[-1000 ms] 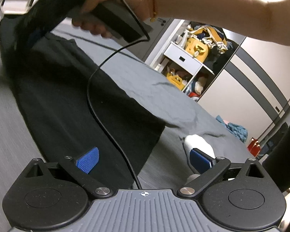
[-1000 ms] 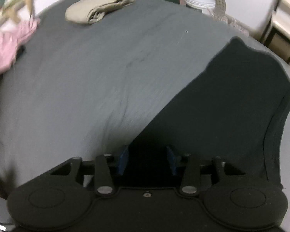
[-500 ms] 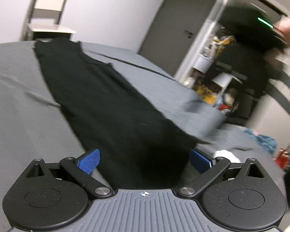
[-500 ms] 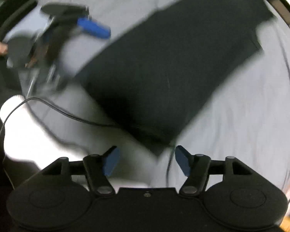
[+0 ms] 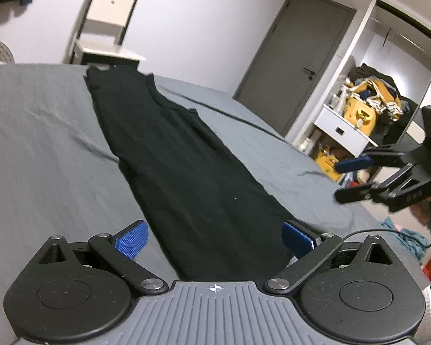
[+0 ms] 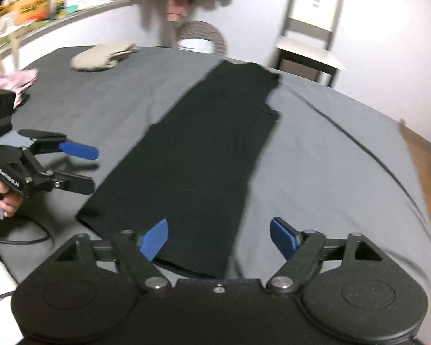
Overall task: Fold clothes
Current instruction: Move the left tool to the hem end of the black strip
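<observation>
A black garment [image 5: 184,161] [image 6: 204,155] lies flat on the grey bed, folded lengthwise into a long narrow strip that runs away from me. Its near hem sits just ahead of both grippers. My left gripper [image 5: 214,237] is open above the hem, blue pads spread on either side of the strip; it also shows at the left of the right wrist view, left gripper [image 6: 87,169]. My right gripper [image 6: 219,237] is open over the hem's right corner and appears at the right edge of the left wrist view, right gripper [image 5: 350,178]. Neither holds anything.
The grey bed sheet [image 6: 330,158] surrounds the garment. A folded beige garment [image 6: 100,56] and pink clothes [image 6: 11,80] lie at the far left. A white chair [image 6: 310,37] stands past the bed. A cluttered shelf unit [image 5: 353,115] and a door [image 5: 290,54] are to the right.
My right gripper let go of the black fabric at the far end, opened, and swung back to the near hem. My left gripper stayed open and lowered toward the hem.
</observation>
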`<control>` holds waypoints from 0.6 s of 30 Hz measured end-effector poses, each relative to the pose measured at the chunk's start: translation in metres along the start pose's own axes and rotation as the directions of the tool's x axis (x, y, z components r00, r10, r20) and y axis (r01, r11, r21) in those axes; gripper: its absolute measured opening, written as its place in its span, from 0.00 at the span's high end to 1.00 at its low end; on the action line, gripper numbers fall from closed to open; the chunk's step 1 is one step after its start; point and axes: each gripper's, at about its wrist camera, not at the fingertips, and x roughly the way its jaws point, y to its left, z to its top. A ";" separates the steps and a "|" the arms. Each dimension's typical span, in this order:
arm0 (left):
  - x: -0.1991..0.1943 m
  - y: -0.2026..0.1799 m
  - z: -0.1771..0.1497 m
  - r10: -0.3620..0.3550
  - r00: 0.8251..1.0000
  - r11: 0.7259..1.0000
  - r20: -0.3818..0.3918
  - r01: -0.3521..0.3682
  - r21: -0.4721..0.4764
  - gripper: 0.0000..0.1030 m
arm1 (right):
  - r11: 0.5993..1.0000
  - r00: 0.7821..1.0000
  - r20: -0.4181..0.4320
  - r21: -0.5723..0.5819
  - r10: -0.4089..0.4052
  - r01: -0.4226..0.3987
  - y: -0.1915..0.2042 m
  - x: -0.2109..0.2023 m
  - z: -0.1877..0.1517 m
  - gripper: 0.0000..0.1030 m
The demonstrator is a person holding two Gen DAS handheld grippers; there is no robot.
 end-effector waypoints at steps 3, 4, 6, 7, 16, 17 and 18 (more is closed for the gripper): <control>-0.014 -0.009 -0.012 0.030 1.000 1.000 0.009 -0.030 -0.006 0.03 | 0.998 0.998 0.061 -0.063 -0.016 0.020 0.020 0.002 -0.005 0.20; -0.018 -0.011 -0.015 0.030 1.000 0.999 0.000 -0.030 -0.012 0.03 | 0.996 0.996 0.089 -0.081 -0.025 0.032 0.026 -0.001 -0.010 0.19; -0.020 -0.016 -0.019 0.042 0.999 0.999 -0.025 -0.043 -0.026 0.03 | 0.992 0.989 0.146 -0.116 -0.040 0.057 0.037 -0.007 -0.019 0.15; -0.020 -0.019 -0.020 0.056 0.998 0.998 -0.040 -0.057 -0.035 0.03 | 0.989 0.984 0.171 -0.127 -0.057 0.079 0.044 -0.009 -0.021 0.14; -0.007 -0.020 -0.038 0.065 0.991 0.965 -0.113 -0.091 -0.247 0.04 | 0.966 0.940 0.331 -0.206 -0.083 0.158 0.072 -0.032 -0.046 0.06; -0.005 -0.022 -0.039 0.073 0.991 0.966 -0.117 -0.099 -0.237 0.04 | 0.967 0.942 0.328 -0.206 -0.074 0.147 0.072 -0.033 -0.049 0.06; -0.003 -0.025 -0.040 0.081 0.990 0.968 -0.120 -0.106 -0.226 0.04 | 0.970 0.943 0.327 -0.204 -0.063 0.135 0.073 -0.033 -0.050 0.06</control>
